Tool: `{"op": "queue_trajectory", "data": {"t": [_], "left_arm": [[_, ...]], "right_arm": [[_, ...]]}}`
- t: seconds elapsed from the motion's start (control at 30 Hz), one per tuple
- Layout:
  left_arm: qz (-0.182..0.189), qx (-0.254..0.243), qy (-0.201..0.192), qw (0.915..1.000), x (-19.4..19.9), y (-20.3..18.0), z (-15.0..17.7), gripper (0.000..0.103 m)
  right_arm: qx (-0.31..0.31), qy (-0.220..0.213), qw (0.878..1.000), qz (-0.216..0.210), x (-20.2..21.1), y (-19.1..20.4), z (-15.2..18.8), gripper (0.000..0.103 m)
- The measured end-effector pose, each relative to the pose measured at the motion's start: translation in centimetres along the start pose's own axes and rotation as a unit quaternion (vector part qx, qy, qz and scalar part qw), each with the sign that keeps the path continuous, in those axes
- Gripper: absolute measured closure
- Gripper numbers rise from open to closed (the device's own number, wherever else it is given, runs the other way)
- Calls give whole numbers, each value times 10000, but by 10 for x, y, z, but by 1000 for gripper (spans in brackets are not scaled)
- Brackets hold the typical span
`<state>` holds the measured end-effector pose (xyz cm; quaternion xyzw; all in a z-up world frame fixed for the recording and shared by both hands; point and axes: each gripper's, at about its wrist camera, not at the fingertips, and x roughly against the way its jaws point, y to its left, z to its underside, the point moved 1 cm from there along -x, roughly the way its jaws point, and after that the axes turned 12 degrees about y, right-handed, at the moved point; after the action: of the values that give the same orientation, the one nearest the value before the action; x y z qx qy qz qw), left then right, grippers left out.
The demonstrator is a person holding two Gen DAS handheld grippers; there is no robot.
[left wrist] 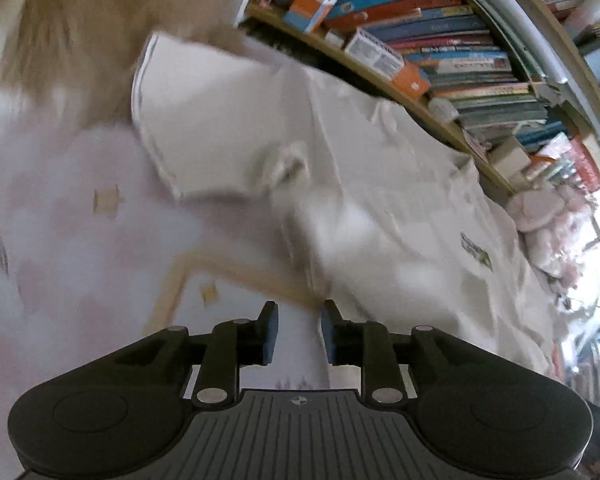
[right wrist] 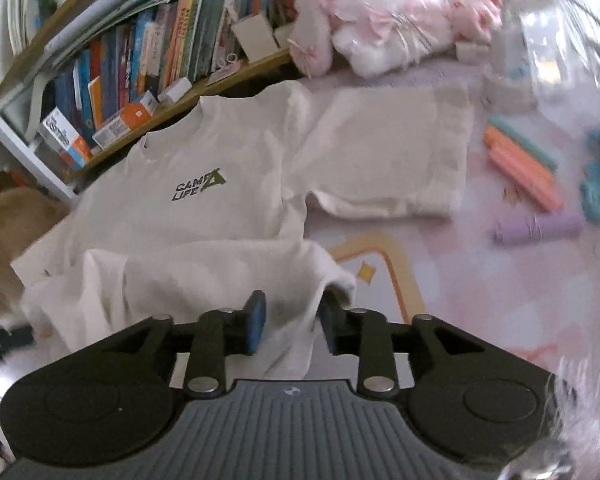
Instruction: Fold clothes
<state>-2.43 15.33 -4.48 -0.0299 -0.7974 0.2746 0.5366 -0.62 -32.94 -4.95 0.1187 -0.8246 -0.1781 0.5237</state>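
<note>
**Cream T-shirt spread on the bed, hem folded up, both grippers off the cloth**

Cream cotton T-shirt (right wrist: 204, 200) lies face up on the pink patterned bedsheet (right wrist: 480, 300), logo showing, neck toward the bookshelf (right wrist: 140, 76). Its bottom edge is doubled back over the body near me, which I read as the first fold laid in.

My right gripper (right wrist: 290, 326) sits just above that folded hem with its jaws parted. Cloth shows in the gap, but the pads aren't pressing on it, so nothing is held. My left gripper (left wrist: 298, 330) is also parted and empty, hanging over the sheet right at the shirt's edge. One sleeve (left wrist: 204, 128) is flipped and lies flat ahead of it.

I judge the other sleeve (right wrist: 388, 152), spread flat to the right, is next to come in.

Clutter:
- Orange, pink and purple tubes (right wrist: 524, 176) on the sheet just past that sleeve, near enough to snag a wide sweep.
- Plush toy (right wrist: 380, 20) beyond the shirt, clear of it.
- Shelf edge hard against the neckline, so no room to slide the shirt that way.

The left view is blurred; fine detail there is unreliable.
</note>
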Motion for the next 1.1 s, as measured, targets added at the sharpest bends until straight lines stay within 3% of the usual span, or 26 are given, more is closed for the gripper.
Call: {"op": "queue_trajectory", "data": {"t": [0.17,0.3,0.4,0.5,0.53,0.57,0.6,0.67,0.77,0.8,0.87,1.1], "left_arm": [[67,-273,-75,9996,-4,-11,22,54],[-18,-656,-89,9978,-13,-26,20,54],[-516,-1014,9,9935,-26,-39,17,54],[-936,-1391,-118,9858,-35,-54,22,58],[-1015,-1495,-161,9834,-38,-58,24,64],[-1093,-1600,-203,9808,-40,-62,26,81],[-1130,-1671,-217,9792,-42,-64,27,87],[-911,-1492,-131,9845,-42,-61,26,101],[-596,-1102,-107,9921,-34,-51,25,101],[-556,-1002,-186,9932,-26,-48,28,101],[-502,-802,-407,9947,-5,-39,34,101],[-609,109,-1298,9896,105,-2,65,101]], "right_arm": [[-13,214,9996,-161,7,1,21,72],[-112,280,9994,-144,0,3,33,72],[-222,243,9994,-141,-2,5,38,71],[-295,280,9990,-201,-2,7,41,70],[-308,288,9988,-232,-2,8,42,70],[-340,295,9986,-268,-1,8,44,70],[-388,305,9983,-325,0,7,44,70],[-488,328,9972,-459,-1,6,45,70],[-639,377,9951,-651,-4,4,46,73],[-647,415,9945,-713,-5,3,45,81],[-601,521,9935,-817,-5,3,44,88],[-268,872,9912,-960,21,-15,34,94]]}}
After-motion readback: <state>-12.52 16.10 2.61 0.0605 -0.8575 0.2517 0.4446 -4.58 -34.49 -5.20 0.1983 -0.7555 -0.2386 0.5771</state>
